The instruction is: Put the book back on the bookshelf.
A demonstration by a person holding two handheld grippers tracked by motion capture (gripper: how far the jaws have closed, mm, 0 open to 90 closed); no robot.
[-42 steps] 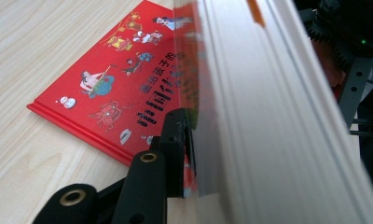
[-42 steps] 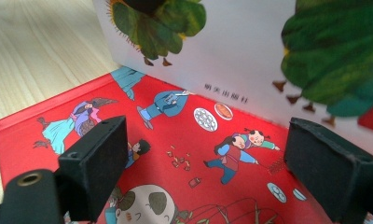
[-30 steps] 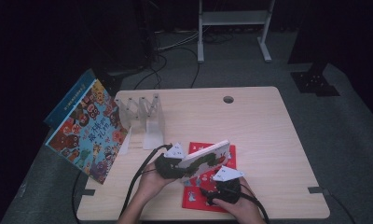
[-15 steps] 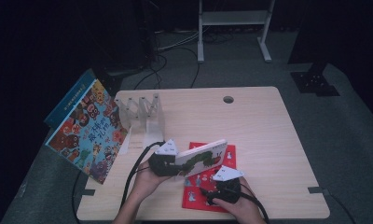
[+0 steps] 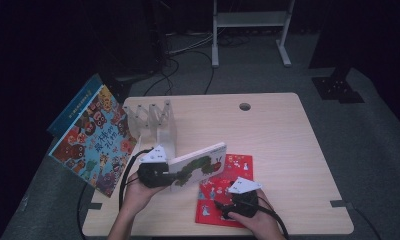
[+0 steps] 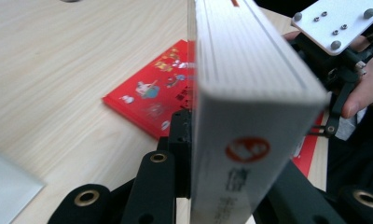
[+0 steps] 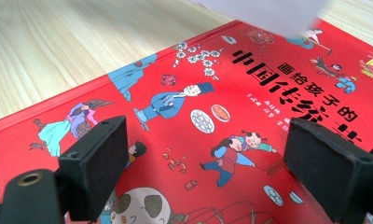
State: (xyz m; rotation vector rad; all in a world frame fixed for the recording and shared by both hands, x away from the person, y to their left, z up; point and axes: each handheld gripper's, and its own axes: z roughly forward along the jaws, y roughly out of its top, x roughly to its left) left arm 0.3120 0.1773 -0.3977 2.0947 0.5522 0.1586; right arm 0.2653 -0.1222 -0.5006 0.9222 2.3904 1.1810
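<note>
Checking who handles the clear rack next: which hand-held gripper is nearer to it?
Left. The left hand-held gripper sits just below the clear rack; the right hand-held gripper is farther off, over the red book.

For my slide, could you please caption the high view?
Left hand-held gripper lifts a white board book above a red book.

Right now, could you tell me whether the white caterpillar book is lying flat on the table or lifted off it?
Lifted: the left gripper clamps the white caterpillar book by one end, holding it on edge above the red book.
</note>
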